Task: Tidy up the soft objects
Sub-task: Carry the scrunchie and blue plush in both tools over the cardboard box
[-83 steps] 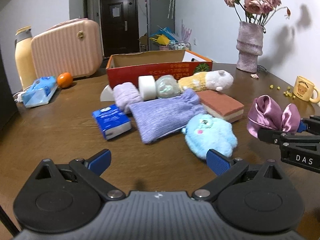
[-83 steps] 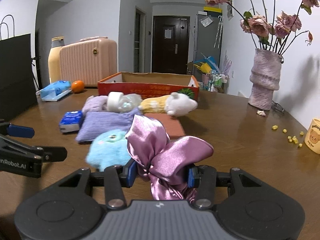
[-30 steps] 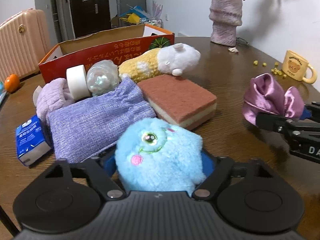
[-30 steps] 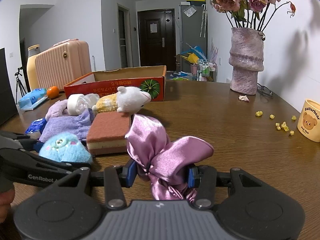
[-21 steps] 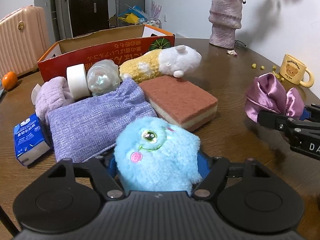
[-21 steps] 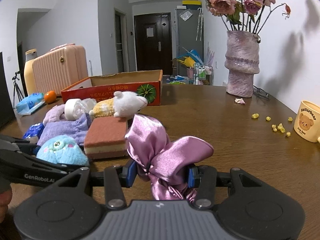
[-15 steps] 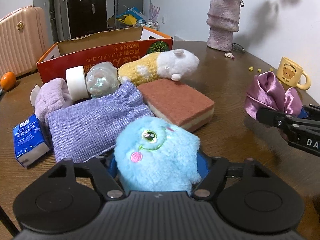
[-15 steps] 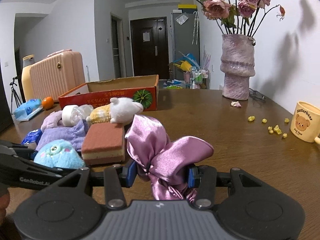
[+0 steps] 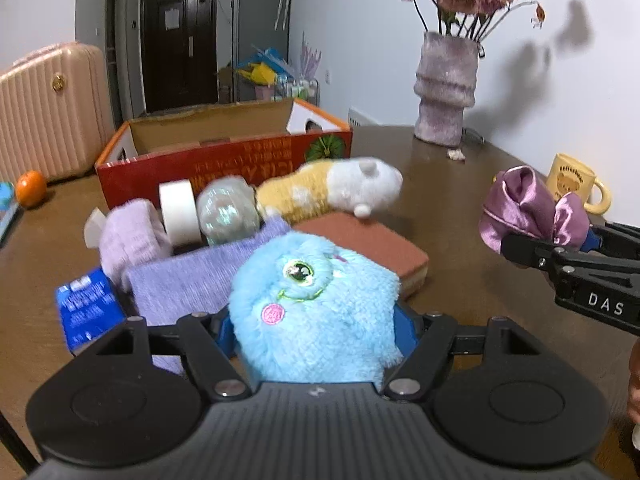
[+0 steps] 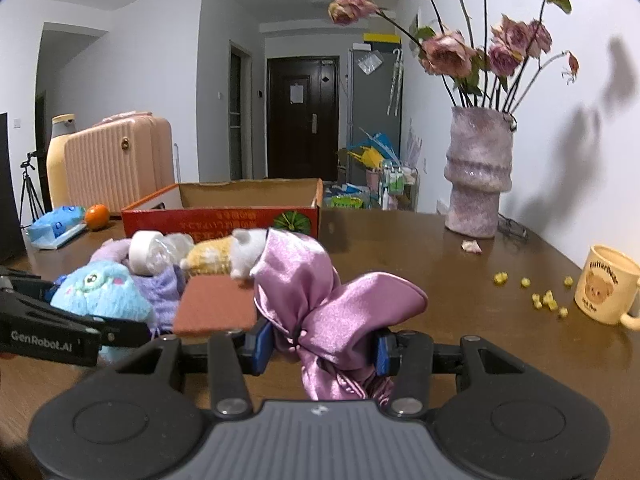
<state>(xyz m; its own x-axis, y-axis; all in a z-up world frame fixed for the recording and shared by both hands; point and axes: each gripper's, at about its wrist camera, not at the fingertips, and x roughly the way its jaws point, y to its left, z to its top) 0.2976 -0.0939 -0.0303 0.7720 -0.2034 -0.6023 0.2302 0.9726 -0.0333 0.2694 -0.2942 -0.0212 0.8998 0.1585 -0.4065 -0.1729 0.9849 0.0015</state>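
My left gripper [image 9: 316, 330] is shut on a fluffy blue plush toy [image 9: 316, 304], held just above the brown table [image 9: 460, 280]. To the right, my right gripper [image 10: 322, 344] is shut on a purple satin bow [image 10: 320, 300]; in the left wrist view the bow [image 9: 532, 208] sits in black fingers [image 9: 560, 258]. Behind lie a yellow-and-white plush hamster [image 9: 340, 188], a brown sponge [image 9: 372, 240], a lavender pouch [image 9: 188, 276] and a lilac fluffy piece [image 9: 128, 236]. The open red cardboard box [image 9: 224, 160] stands beyond them.
A white tape roll [image 9: 178, 212], a clear bottle [image 9: 228, 212] and a blue tissue pack [image 9: 86, 312] lie among the soft things. A vase [image 9: 446, 92], a yellow mug [image 9: 576, 186] and crumbs [image 10: 544, 300] are on the right. An orange [image 9: 30, 194] and a pink suitcase [image 9: 44, 108] are on the left.
My left gripper, open before the blue plush at first, has shut on it and raised it a little toward the box. The right gripper keeps the bow and has tilted slightly upward.
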